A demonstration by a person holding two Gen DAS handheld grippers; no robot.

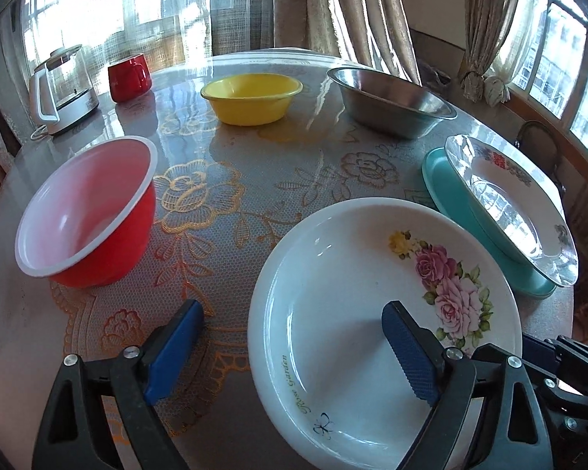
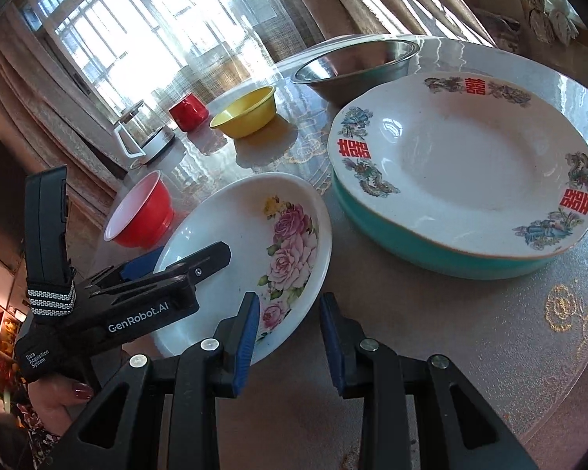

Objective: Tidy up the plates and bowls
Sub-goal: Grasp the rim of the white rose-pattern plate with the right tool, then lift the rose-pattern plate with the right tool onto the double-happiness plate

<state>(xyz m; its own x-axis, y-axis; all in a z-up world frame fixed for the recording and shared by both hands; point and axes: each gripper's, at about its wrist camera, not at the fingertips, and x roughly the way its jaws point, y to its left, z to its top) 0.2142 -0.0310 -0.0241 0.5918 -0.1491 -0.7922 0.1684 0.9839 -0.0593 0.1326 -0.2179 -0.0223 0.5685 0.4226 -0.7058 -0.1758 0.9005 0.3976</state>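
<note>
From the left wrist view, the left gripper [image 1: 294,337] stands wide, its blue-padded fingers [image 1: 409,356] straddling the near left rim of the white rose-patterned plate [image 1: 352,313]: one pad hangs over the plate's bowl, the other over the round glass-topped surface with gold floral lace [image 1: 223,180] just beside the rim; whether either pad touches cannot be told. To the left sits the red plastic bowl with a white inside [image 1: 86,211], tilted toward the camera. Far across stand the yellow plastic bowl [image 1: 251,98] and, to its right, the stainless steel basin [image 1: 392,102]. At the right edge, the white plate with red characters and dragon motifs [image 1: 509,203] rests on the teal plate [image 1: 450,196]. At the far left stand a glass electric kettle on a white base [image 1: 62,90] and a red mug [image 1: 129,76]. From the right wrist view, the right gripper [image 2: 290,333] holds nothing, its jaws moderately apart, hovering over the bare surface [image 2: 490,333] just right of the rose plate's [image 2: 254,250] near edge. The left gripper [image 2: 168,270] reaches in from the left across that plate, a hand with red nails [image 2: 55,399] below it. The character plate [image 2: 462,164] lies stacked on the teal plate [image 2: 411,250] at the right, the basin [image 2: 356,64] beyond it, and the yellow bowl [image 2: 247,117], mug [image 2: 188,111], kettle [image 2: 145,133] and red bowl [image 2: 141,211] ranged toward the left.
</note>
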